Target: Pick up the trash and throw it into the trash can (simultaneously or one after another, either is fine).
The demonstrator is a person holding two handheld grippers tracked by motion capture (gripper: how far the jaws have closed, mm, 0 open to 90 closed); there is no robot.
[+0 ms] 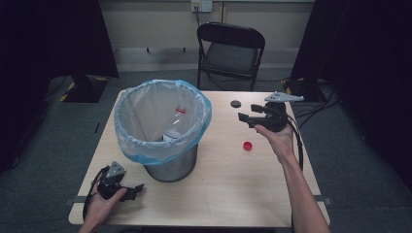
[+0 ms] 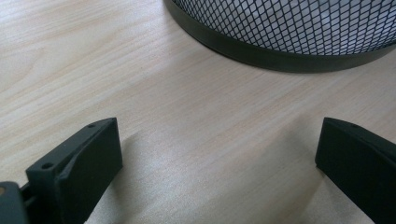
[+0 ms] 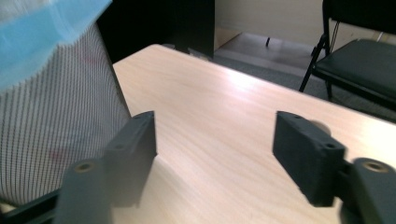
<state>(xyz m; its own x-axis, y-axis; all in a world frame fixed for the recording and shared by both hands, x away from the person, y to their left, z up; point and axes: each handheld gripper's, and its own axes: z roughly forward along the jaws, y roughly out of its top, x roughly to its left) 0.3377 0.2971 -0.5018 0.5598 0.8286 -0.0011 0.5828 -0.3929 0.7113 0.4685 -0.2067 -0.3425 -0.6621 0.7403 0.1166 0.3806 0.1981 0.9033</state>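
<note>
Both grippers, left (image 1: 137, 189) and right (image 1: 244, 118), gape empty near a small, seemingly round red cap (image 1: 248, 145).

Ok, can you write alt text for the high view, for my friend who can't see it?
A wire bin lined with a clear bag, a plastic bottle inside, stands on a wooden table. The right gripper, jaws open, hovers above a red cap; the left gripper rests beside the bin.

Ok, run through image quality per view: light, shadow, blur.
High view: table evenly lit, room edges black, overall soft. Left gripper view: sharp wood grain, soft shadows beside the left gripper. Right gripper view: near jaw blurred, bright glare patch on the wood, bin mesh slightly smeared.
</note>
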